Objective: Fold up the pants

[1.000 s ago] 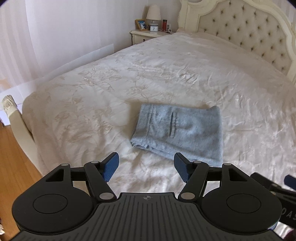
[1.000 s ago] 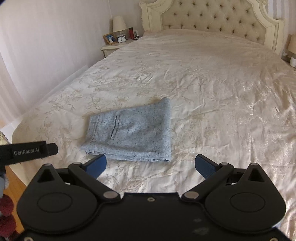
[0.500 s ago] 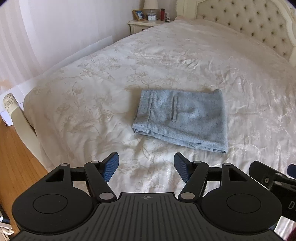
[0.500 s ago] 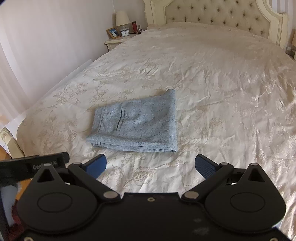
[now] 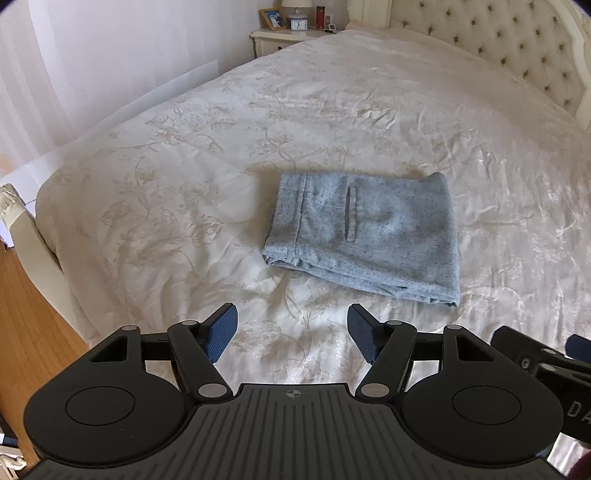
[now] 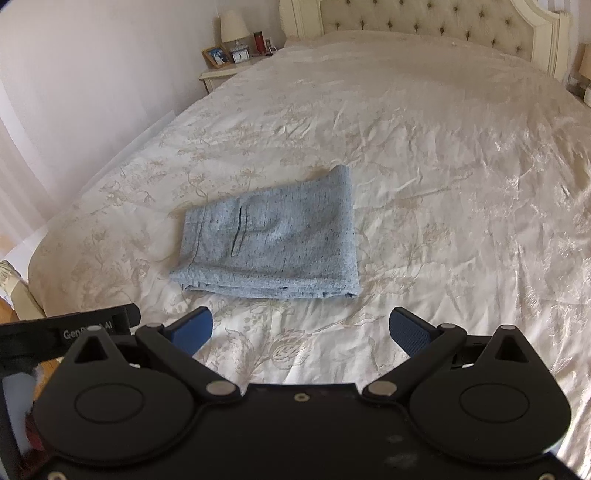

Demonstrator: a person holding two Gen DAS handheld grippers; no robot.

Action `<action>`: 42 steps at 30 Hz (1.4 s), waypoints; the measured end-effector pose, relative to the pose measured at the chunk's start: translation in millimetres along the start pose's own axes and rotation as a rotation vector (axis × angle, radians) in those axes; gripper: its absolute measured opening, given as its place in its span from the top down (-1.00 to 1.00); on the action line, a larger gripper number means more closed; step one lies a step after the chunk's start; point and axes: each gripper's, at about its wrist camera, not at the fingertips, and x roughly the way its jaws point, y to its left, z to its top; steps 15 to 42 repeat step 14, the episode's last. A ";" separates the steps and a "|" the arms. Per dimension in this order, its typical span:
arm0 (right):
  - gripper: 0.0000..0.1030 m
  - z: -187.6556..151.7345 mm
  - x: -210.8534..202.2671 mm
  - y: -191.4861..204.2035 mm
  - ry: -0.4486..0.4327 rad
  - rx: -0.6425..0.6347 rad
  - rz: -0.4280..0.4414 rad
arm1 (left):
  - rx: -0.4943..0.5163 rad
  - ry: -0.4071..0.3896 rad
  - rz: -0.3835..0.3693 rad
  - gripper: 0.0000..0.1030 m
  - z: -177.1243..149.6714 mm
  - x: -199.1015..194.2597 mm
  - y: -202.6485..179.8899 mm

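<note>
Pants folded on bed, both grippers empty and backed off
Left to right: wooden floor (image 5: 26,314) and bed corner at far left, nightstand (image 5: 280,38) behind, then the left gripper (image 5: 291,328) fingers wide apart with nothing between, right gripper (image 6: 301,328) wider still, also empty; over the last second the grey pants (image 5: 365,236) sit further up in both views with more bedspread (image 5: 166,192) showing in front, both grippers tipped a little, neither touching cloth; pants lie as a compact layered rectangle mid-bed, pocket slit up, stacked edges facing the grippers, so I judge the fold done or just being checked; open bedspread all round the bundle, bed edge well apart at left, headboard (image 6: 424,18) far behind
</note>
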 end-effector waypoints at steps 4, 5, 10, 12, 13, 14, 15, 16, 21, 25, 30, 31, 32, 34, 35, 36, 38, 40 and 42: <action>-1.00 2.3 9.2 4.1 0.020 0.008 -0.004 | 0.022 0.011 0.014 -0.35 4.4 7.6 1.4; -1.00 3.0 11.5 5.5 0.022 0.010 -0.006 | 0.028 0.010 0.024 -0.39 5.4 9.3 1.4; -1.00 6.0 22.2 9.0 0.037 0.030 -0.014 | 0.046 0.009 0.035 -0.42 13.7 18.8 4.0; -1.00 6.6 26.3 10.7 0.043 0.037 -0.020 | 0.057 0.015 0.030 -0.42 17.0 23.7 4.6; -1.00 7.3 28.8 11.4 0.048 0.041 -0.023 | 0.064 0.016 0.026 -0.42 18.6 25.9 4.8; -1.00 7.7 31.0 11.8 0.051 0.045 -0.025 | 0.073 0.021 0.017 -0.42 20.5 28.8 4.7; -1.00 7.7 31.0 11.8 0.051 0.045 -0.025 | 0.073 0.021 0.017 -0.42 20.5 28.8 4.7; -1.00 7.7 31.0 11.8 0.051 0.045 -0.025 | 0.073 0.021 0.017 -0.42 20.5 28.8 4.7; -1.00 7.7 31.0 11.8 0.051 0.045 -0.025 | 0.073 0.021 0.017 -0.42 20.5 28.8 4.7; -1.00 7.7 31.0 11.8 0.051 0.045 -0.025 | 0.073 0.021 0.017 -0.42 20.5 28.8 4.7; -1.00 7.7 31.0 11.8 0.051 0.045 -0.025 | 0.073 0.021 0.017 -0.42 20.5 28.8 4.7; -1.00 7.7 31.0 11.8 0.051 0.045 -0.025 | 0.073 0.021 0.017 -0.42 20.5 28.8 4.7; -1.00 7.7 31.0 11.8 0.051 0.045 -0.025 | 0.073 0.021 0.017 -0.42 20.5 28.8 4.7; -1.00 7.7 31.0 11.8 0.051 0.045 -0.025 | 0.073 0.021 0.017 -0.42 20.5 28.8 4.7; -1.00 7.7 31.0 11.8 0.051 0.045 -0.025 | 0.073 0.021 0.017 -0.42 20.5 28.8 4.7; -1.00 7.7 31.0 11.8 0.051 0.045 -0.025 | 0.073 0.021 0.017 -0.42 20.5 28.8 4.7; -1.00 7.7 31.0 11.8 0.051 0.045 -0.025 | 0.073 0.021 0.017 -0.42 20.5 28.8 4.7; -1.00 7.7 31.0 11.8 0.051 0.045 -0.025 | 0.073 0.021 0.017 -0.42 20.5 28.8 4.7; -1.00 7.7 31.0 11.8 0.051 0.045 -0.025 | 0.073 0.021 0.017 -0.42 20.5 28.8 4.7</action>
